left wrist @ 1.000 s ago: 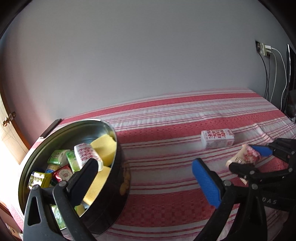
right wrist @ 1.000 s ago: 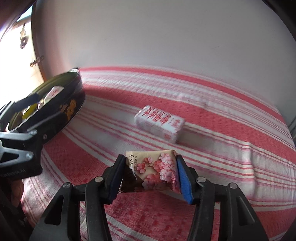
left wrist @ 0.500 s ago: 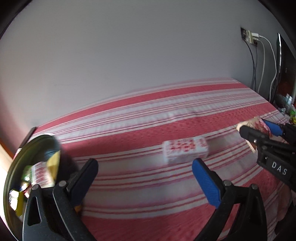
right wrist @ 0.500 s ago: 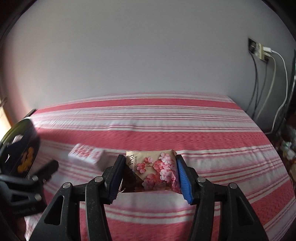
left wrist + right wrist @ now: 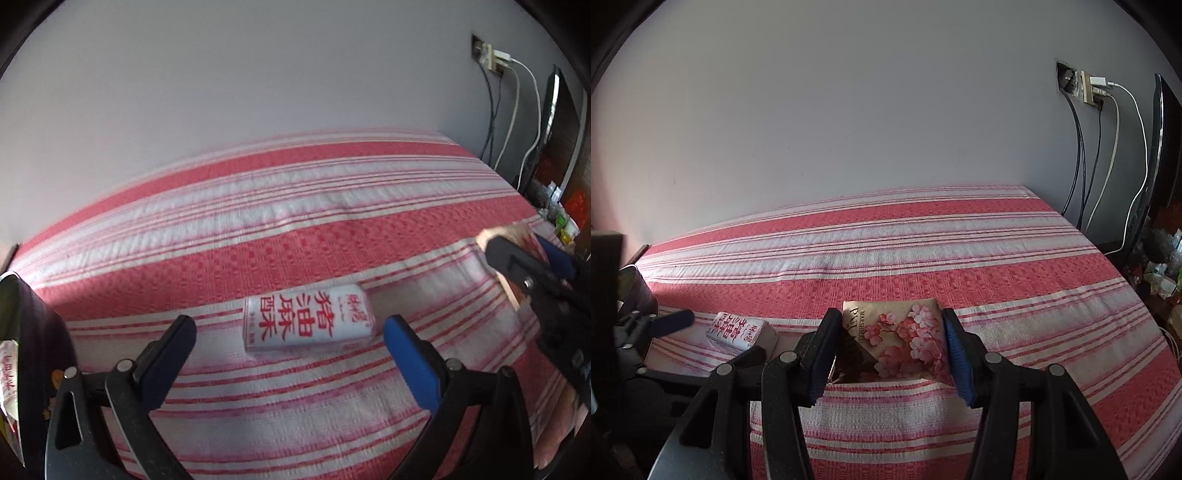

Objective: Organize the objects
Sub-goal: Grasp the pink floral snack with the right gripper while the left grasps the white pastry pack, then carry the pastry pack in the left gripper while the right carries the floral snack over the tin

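L gripper [image 5: 290, 341] fingers spread wide round white red-lettered packet [image 5: 308, 320]. R gripper [image 5: 888, 347] clamps pink-blossom foil pouch [image 5: 899, 341]. Slick wrap cd squirt out if pinched off-centre

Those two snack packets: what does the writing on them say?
"猪油麻酥": large red characters on the white packet lying on the striped cloth.
"MARSHMAL...": cut off, on the blossom-printed packet gripped by the right gripper.
Smaller print on both is too blurred to read.
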`<state>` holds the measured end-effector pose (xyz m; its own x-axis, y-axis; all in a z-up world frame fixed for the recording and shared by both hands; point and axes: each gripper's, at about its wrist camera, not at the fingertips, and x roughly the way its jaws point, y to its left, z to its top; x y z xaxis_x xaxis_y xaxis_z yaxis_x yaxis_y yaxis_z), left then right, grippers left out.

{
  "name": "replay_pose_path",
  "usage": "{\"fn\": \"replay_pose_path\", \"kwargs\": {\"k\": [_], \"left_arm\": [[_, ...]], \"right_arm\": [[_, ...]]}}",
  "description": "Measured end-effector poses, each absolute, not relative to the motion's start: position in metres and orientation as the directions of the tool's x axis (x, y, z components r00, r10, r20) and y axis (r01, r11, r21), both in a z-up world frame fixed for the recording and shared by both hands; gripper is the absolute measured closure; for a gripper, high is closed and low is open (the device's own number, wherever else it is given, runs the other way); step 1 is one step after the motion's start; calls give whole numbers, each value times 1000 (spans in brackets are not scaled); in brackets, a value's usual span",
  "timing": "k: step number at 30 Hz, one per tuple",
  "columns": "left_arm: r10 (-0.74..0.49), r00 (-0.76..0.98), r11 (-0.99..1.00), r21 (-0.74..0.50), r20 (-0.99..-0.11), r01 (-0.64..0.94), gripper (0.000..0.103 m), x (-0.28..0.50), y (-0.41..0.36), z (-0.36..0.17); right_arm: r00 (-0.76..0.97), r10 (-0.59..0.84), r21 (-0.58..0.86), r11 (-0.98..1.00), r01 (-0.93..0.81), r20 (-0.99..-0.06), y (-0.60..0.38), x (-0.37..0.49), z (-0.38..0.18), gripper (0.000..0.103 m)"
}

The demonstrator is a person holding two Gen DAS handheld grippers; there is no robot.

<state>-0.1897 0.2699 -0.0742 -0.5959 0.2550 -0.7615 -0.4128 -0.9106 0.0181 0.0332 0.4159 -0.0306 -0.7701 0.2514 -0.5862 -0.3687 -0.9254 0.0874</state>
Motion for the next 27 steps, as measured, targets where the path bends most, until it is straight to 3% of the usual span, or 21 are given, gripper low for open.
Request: {"fn": "replay_pose_path", "kwargs": {"k": [8, 10, 15, 27], "left_arm": [[259, -546, -915, -20, -797, -404, 2, -202, 270, -79], [272, -538, -910, -31, -798, -414, 13, -202, 271, -79], [297, -533, -890, -27, -792, -456, 30, -198, 276, -81], [277, -601, -894, 29, -750, -447, 32, -182, 265, -73]], "right_arm": [[-754, 254, 65, -929, -365, -605, 412, 29, -34, 46], [-753, 262, 51, -930, -365, -604, 410, 29, -33, 46], [-750, 263, 46, -930, -364, -606, 407, 30, -33, 46], [-768, 279, 22, -934, -356, -577, 400, 34, -29, 46]]}}
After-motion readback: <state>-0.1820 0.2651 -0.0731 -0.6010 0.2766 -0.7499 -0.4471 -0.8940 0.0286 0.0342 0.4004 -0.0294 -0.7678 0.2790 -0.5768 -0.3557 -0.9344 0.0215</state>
